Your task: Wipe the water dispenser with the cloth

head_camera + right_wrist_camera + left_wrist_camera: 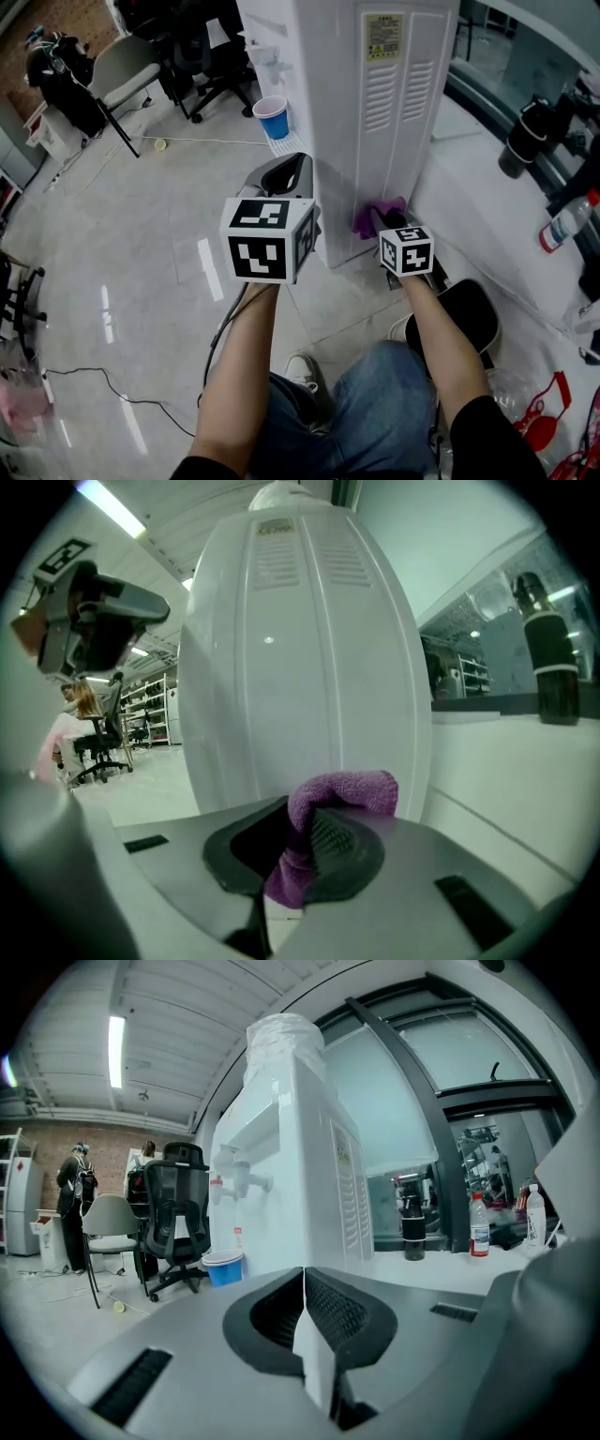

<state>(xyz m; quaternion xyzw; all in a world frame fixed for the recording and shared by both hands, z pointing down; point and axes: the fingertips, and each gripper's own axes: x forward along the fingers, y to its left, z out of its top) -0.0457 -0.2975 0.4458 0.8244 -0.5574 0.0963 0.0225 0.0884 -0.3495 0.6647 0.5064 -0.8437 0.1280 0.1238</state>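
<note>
Right gripper view: the purple cloth (349,792) was seen clamped between the jaws of the right gripper (302,829) and held low against the ribbed back panel of the white water dispenser (300,667). The left gripper (303,1288) was held near the dispenser's side, its jaws pressed together on nothing. A blue cup (273,118) was seen at the dispenser's front.
</note>
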